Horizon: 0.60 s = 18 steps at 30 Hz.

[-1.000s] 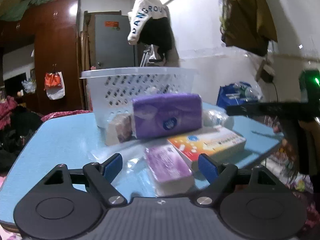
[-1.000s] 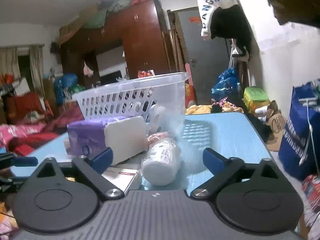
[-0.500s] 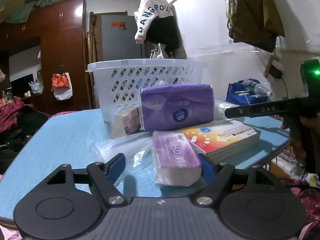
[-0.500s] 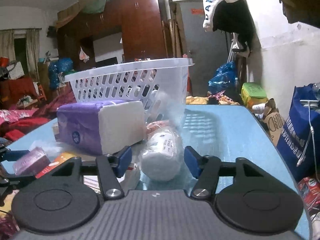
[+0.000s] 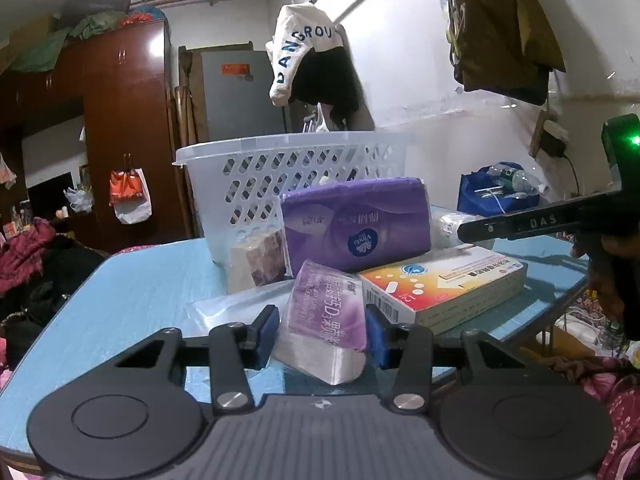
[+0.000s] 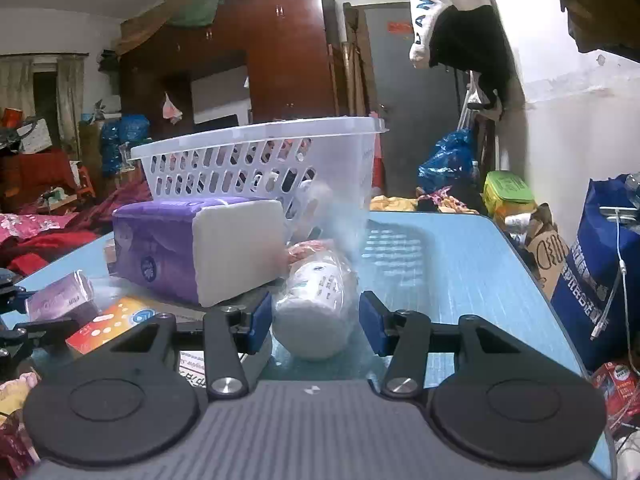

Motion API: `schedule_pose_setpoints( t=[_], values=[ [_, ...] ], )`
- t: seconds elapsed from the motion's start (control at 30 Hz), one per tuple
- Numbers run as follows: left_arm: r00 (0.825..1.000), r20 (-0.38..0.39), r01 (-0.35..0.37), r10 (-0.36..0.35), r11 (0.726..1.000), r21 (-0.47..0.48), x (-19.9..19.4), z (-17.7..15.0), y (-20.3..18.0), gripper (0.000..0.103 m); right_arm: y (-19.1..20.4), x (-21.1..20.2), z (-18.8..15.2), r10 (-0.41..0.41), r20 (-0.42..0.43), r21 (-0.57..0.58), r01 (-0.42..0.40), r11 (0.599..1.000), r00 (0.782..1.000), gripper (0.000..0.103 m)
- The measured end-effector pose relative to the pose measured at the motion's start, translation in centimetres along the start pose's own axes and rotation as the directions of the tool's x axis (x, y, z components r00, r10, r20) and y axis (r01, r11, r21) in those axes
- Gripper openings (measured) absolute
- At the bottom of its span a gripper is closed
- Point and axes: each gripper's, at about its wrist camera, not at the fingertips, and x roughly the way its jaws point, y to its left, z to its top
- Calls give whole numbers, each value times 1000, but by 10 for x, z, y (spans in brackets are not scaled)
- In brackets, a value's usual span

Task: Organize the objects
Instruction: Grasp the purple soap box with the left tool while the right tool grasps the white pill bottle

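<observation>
Left gripper and right gripper: fingers just closing, pointing slightly down

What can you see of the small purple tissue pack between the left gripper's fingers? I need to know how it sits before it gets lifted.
The small purple tissue pack is a soft, glossy plastic-wrapped packet, purple on top with white print and a white end facing the camera. It sits tilted on the blue table, far end propped against the orange medicine box, below the large purple tissue pack. The left gripper has just been closing; its blue pads flank the pack, seemingly touching both sides.
</observation>
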Motion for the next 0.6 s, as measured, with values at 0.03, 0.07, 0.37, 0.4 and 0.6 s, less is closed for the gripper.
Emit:
schedule_pose_setpoints(
  t=[0.03, 0.07, 0.37, 0.4, 0.6],
  values=[
    [1000, 6, 1, -1, 1000, 3, -1, 0, 0, 50, 0, 0, 0, 3, 3, -5, -3, 1000, 1000, 51],
    [1000, 14, 1, -1, 1000, 3, -3, 0, 1, 50, 0, -1, -1, 6, 9, -9, -6, 1000, 1000, 50],
    [1000, 29, 7, -7, 1000, -13, -6, 2, 7, 50, 1, -11, -3, 2, 43, -75, 1, 997, 999, 48],
    [1000, 28, 9, -9, 1000, -12, -6, 2, 7, 50, 0, -9, -3, 0, 36, -71, 3, 997, 999, 48],
    [1000, 22, 18, -18, 1000, 1, -4, 1, 5, 50, -3, -5, -3, 8, 18, -70, -7, 997, 1000, 48]
  ],
)
